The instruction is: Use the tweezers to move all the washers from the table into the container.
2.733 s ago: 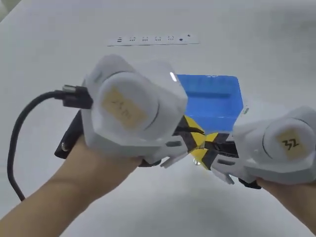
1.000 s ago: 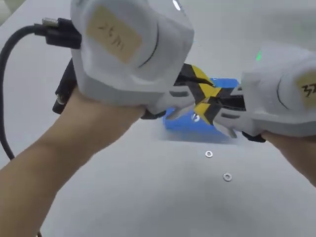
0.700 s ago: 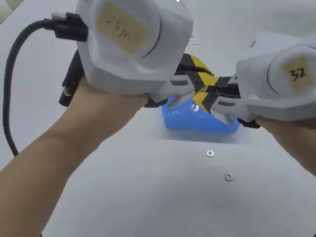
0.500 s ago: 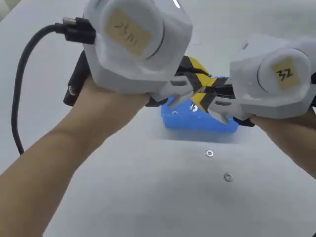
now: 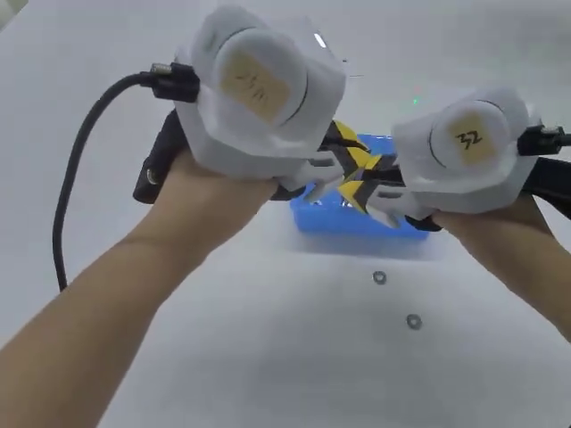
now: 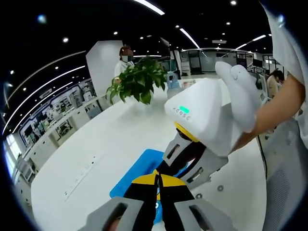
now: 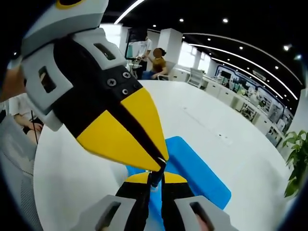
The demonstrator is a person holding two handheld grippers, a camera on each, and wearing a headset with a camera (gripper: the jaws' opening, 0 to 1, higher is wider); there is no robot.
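Hovering above blue container (image 5: 357, 221): left gripper (image 6: 159, 185) jaws closed, right gripper (image 7: 155, 177) jaws pinching apparent tweezers (image 7: 156, 183); two washers (image 5: 380, 278) left on desk (image 5: 268, 357) just beside container, task unfinished.

The container (image 5: 357, 223) sits on the tabletop (image 5: 268, 357). Both grippers hang over it, the left gripper (image 5: 357, 162) coming in from the left and the right gripper (image 5: 354, 192) from the right, their jaws tip to tip above it. Two washers (image 5: 379, 278) lie on the tabletop in front of the container, apart from it and from each other, the second washer (image 5: 413, 321) nearer the person and further right. In the left gripper view a power strip (image 6: 82, 177) lies left of the container, well apart, and a plant (image 6: 139, 82) stands far behind it
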